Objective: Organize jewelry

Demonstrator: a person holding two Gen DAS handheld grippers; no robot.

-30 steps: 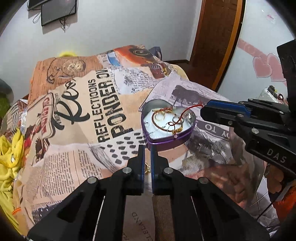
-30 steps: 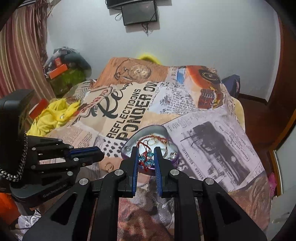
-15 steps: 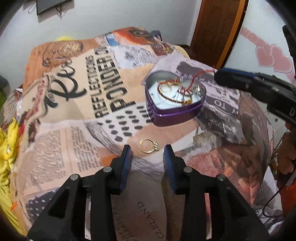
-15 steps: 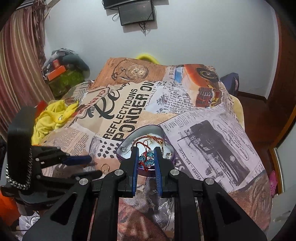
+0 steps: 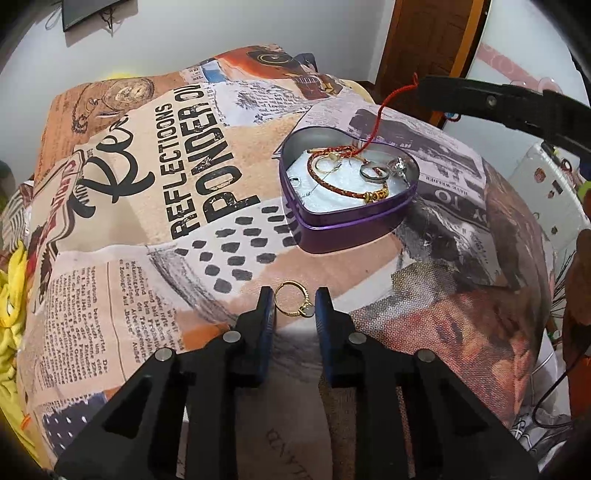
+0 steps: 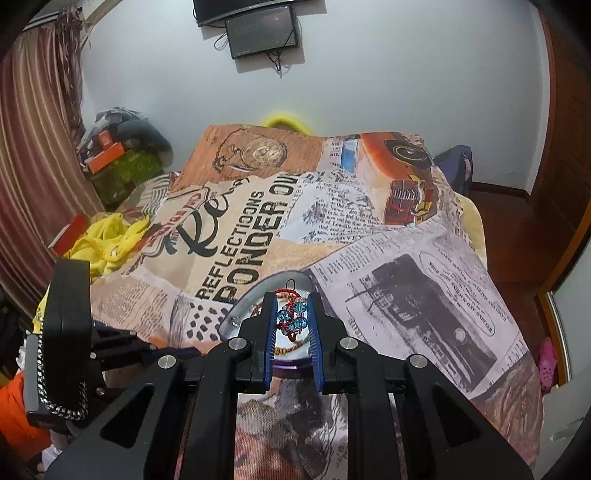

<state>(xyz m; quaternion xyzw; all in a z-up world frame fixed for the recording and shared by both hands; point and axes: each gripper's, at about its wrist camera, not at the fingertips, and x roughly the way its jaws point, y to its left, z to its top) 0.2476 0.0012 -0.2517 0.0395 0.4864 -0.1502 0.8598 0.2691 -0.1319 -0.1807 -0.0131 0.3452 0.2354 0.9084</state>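
A purple heart-shaped tin (image 5: pixel 325 225) sits on the printed bedspread and holds a red-and-gold bracelet (image 5: pixel 334 182), rings and other pieces. A gold ring (image 5: pixel 293 303) lies on the cloth between the fingers of my open left gripper (image 5: pixel 294 301), which straddles it. My right gripper (image 6: pixel 292 317) is shut on a red cord bracelet with blue beads (image 6: pixel 291 319) and holds it above the tin (image 6: pixel 236 317). In the left wrist view the red cord (image 5: pixel 384 107) hangs from the right gripper's fingers into the tin.
The bed is covered with a newspaper-print cloth (image 5: pixel 147 192). Yellow clothing (image 6: pixel 107 240) lies at the bed's left side. A wooden door (image 5: pixel 424 40) and a wall-mounted screen (image 6: pixel 262 33) stand behind. The left gripper's body (image 6: pixel 70 339) shows at the left of the right wrist view.
My left gripper opened and moved down so that its fingers now straddle the gold ring. My right gripper stayed shut on the beaded bracelet and lifted its cord higher above the tin.
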